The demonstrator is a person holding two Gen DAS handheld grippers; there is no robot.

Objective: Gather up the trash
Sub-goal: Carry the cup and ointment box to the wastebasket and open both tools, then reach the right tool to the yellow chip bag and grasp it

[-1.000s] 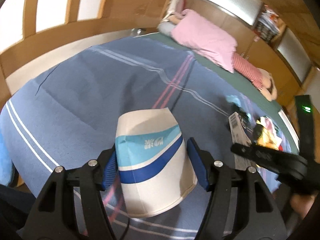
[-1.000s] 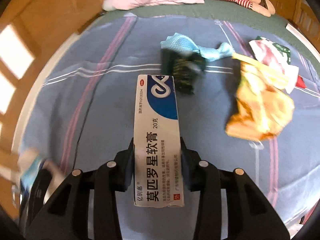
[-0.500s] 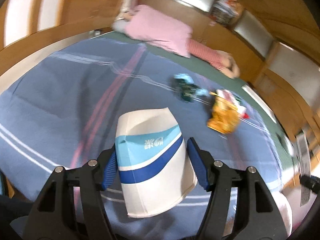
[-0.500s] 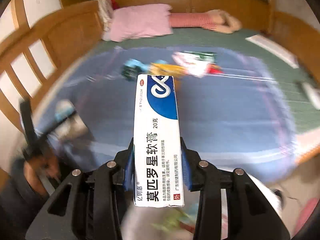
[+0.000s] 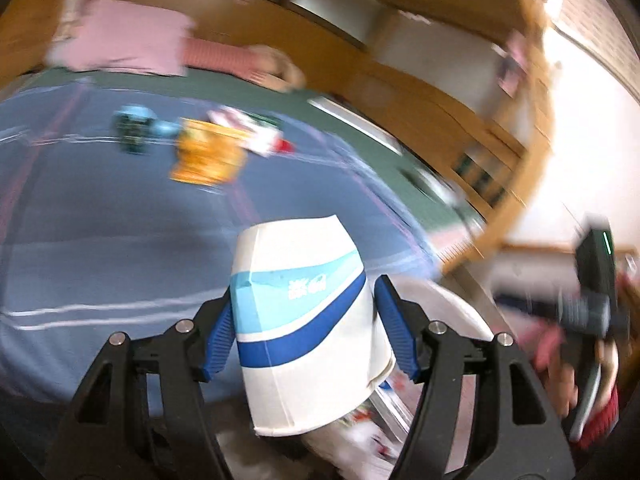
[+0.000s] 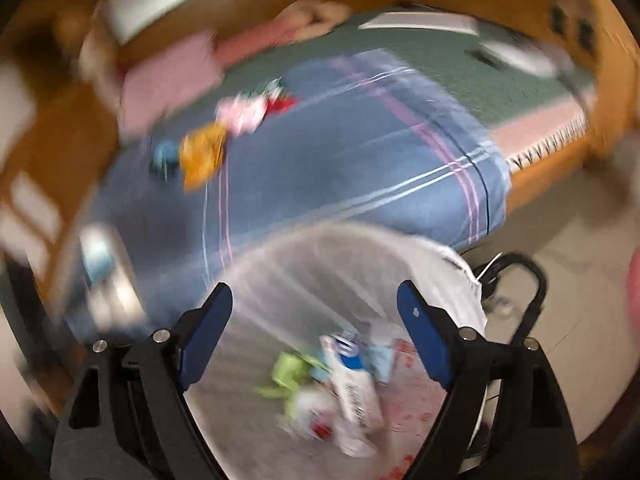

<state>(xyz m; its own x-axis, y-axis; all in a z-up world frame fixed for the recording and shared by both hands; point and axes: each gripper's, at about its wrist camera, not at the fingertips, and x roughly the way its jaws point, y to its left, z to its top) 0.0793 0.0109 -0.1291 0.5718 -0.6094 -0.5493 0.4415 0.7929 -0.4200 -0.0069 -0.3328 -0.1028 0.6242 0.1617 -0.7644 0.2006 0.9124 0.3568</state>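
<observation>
Trash is going into the white bin bag that stands open on the floor beside the bed; the long medicine box lies inside it among other scraps, below the right gripper, whose jaws have just been opening and now stand wide with nothing between them. The left gripper carries a squashed paper cup, white with blue bands; its left pad presses the cup while the right pad seems barely to touch (the grip looks loose, though blur makes this hard to judge).

To finish well, I would bring the cup squarely over the mouth of the bag before letting go, since its rim shows only at the lower right in the left view; the right gripper should clear away first so the two do not collide.

A second ago the right jaws clamped the medicine box above the bed; now it is dropped in the bag. The cup was then over the blue blanket, whereas now it sits near the bed's edge. Orange wrapper and other litter remain on the bed, as before.
</observation>
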